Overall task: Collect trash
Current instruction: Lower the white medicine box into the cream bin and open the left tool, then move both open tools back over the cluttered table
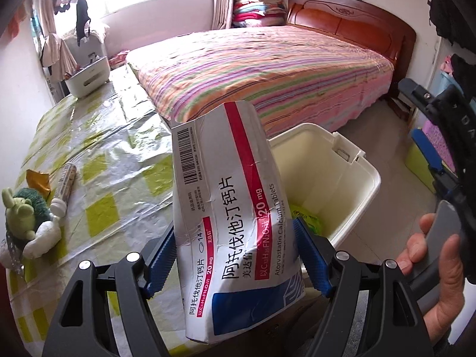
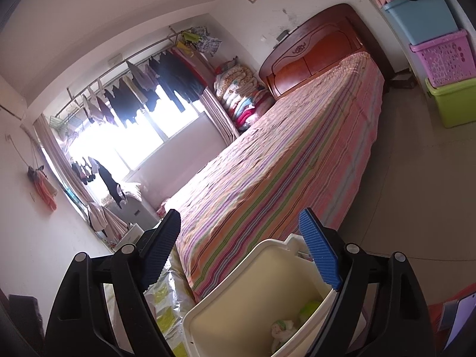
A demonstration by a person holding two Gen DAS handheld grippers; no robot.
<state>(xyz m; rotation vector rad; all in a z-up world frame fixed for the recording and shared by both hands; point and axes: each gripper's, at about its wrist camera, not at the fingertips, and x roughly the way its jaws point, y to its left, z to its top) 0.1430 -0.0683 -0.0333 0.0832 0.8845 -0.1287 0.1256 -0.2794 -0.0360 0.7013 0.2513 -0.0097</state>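
My left tool (image 1: 235, 255) grips medicine box (image 1: 232, 208), bin (image 1: 354, 178) just ahead; right tool (image 2: 239, 253) spread, empty. Tube (image 1: 64, 189), wrapper (image 1: 37, 180) left on desk (image 1: 119, 154).

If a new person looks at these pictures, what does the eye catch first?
First comes the medicine box, creased and clamped in the left claw just in front of the cream bin. Next is the striped bed, filling the middle of the room beyond the open right claw.
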